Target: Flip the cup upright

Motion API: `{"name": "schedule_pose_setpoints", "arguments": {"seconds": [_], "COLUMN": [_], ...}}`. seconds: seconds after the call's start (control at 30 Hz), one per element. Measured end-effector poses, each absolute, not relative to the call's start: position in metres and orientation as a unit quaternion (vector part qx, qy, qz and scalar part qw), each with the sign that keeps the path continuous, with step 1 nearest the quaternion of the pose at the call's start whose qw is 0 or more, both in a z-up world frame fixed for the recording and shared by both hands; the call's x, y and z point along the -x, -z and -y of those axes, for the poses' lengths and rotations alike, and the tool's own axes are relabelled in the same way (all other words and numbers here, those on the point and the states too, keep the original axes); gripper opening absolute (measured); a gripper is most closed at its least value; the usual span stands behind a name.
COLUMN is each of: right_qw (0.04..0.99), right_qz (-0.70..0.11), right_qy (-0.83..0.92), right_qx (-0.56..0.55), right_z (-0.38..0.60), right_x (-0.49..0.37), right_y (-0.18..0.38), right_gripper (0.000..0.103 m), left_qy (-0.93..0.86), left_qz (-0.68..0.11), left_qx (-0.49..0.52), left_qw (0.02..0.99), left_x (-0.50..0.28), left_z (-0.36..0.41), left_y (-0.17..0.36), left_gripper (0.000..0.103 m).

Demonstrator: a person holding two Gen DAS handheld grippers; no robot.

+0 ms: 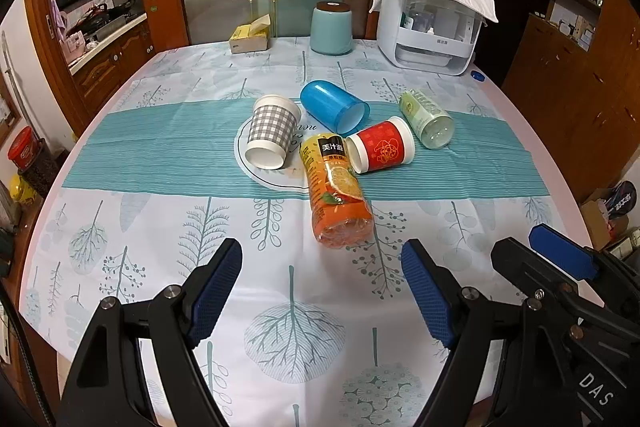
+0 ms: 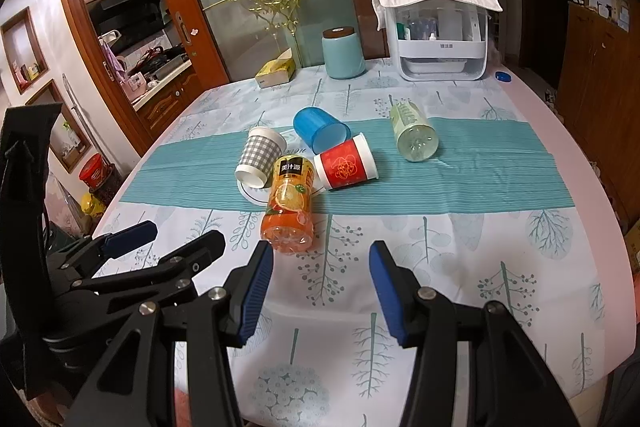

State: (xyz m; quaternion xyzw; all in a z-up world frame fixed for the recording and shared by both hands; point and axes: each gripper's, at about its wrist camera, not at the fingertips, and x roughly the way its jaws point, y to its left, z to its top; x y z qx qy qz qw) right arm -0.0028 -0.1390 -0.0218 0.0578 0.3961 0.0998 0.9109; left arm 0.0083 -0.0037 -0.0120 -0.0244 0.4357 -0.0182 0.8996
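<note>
Cups lie tipped on the tabletop (image 1: 120,211): grey-checked paper cup (image 1: 270,131), red paper cup (image 1: 382,145), blue plastic tumbler (image 1: 332,107) (light, crushable; grip mid-wall gently). Left gripper (image 1: 320,291) and right gripper (image 2: 320,291) both gape empty.

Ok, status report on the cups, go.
Left gripper open, right gripper open, both empty. Grey checked paper cup, red paper cup, blue plastic cup all on sides. Orange juice bottle lying nearest.

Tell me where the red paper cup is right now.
The red paper cup lies on its side on the teal stripe near the table's middle, between the orange juice bottle and the green bottle, just in front of the blue plastic cup.
</note>
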Motion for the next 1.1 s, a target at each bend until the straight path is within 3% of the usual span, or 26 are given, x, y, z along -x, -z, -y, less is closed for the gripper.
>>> {"name": "schedule_pose_setpoints", "arguments": {"seconds": [0.57,1.1], "right_qw": [0.908,0.898], "right_qz": [-0.405,-0.431], "right_qy": [-0.092,-0.067], "right_qx": [-0.057,-0.066], "right_z": [0.143,0.152], "right_x": [-0.011,-0.051], "right_y": [0.03,0.054], "right_gripper": [0.05,0.05], "left_qy": [0.011,0.046], "left_qz": [-0.446,-0.501], "left_qx": [0.028,0.064], "left_qw": [0.894,0.862], "left_x": [-0.028,-0.104], "left_z": [-0.002,-0.012], "left_y": [0.02,0.053], "left_gripper": [0.081,0.08]}}
